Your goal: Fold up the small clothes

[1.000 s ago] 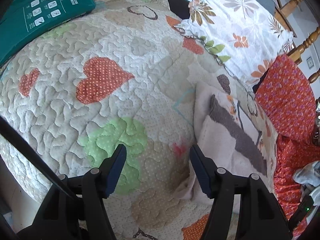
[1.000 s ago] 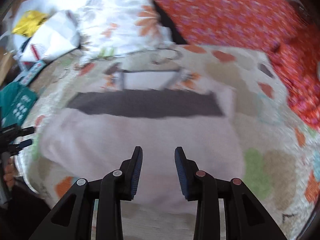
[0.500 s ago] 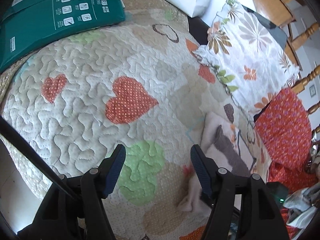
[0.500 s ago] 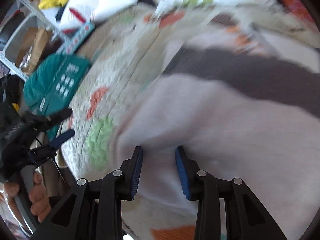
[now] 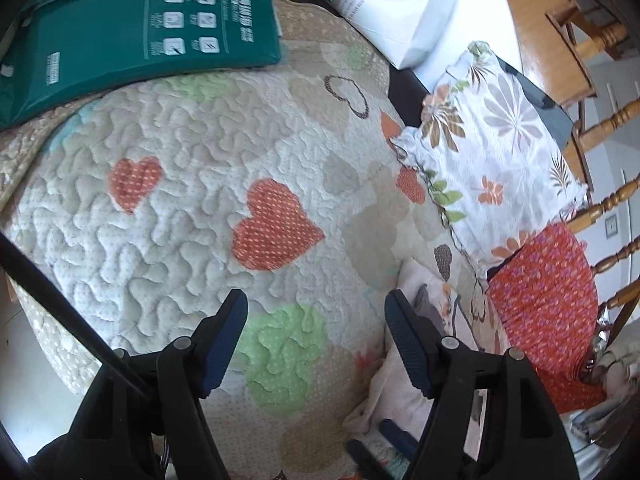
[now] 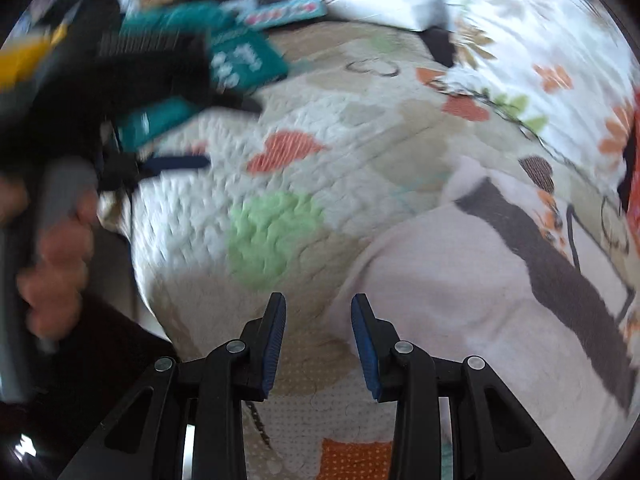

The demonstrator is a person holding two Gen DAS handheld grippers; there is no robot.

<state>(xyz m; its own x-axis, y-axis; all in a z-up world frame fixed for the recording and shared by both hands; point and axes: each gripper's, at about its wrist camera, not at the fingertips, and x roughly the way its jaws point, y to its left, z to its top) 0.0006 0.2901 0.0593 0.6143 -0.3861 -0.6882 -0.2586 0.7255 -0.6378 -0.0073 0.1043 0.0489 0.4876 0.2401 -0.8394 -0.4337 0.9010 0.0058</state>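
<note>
A small pale pink garment [image 6: 460,280] with a dark grey band [image 6: 560,276] lies flat on the heart-patterned quilt [image 5: 180,240]. In the right wrist view it fills the lower right; my right gripper [image 6: 319,312] is open and empty, just above the garment's left corner. In the left wrist view the garment [image 5: 404,384] shows at the lower right, partly hidden behind my right finger. My left gripper [image 5: 316,312] is open and empty over the quilt, left of the garment. The right gripper's blue fingertips [image 5: 394,434] show at the bottom edge there.
A green package [image 5: 132,36] and a white bag [image 5: 404,12] lie at the quilt's far edge. A floral pillow [image 5: 492,152] and a red patterned cloth [image 5: 548,300] sit to the right. A wooden chair [image 5: 604,120] stands beyond.
The right gripper has swung left, off the middle of the garment to its left corner. The left gripper has drawn back and left, so the garment has slid to its lower right.
</note>
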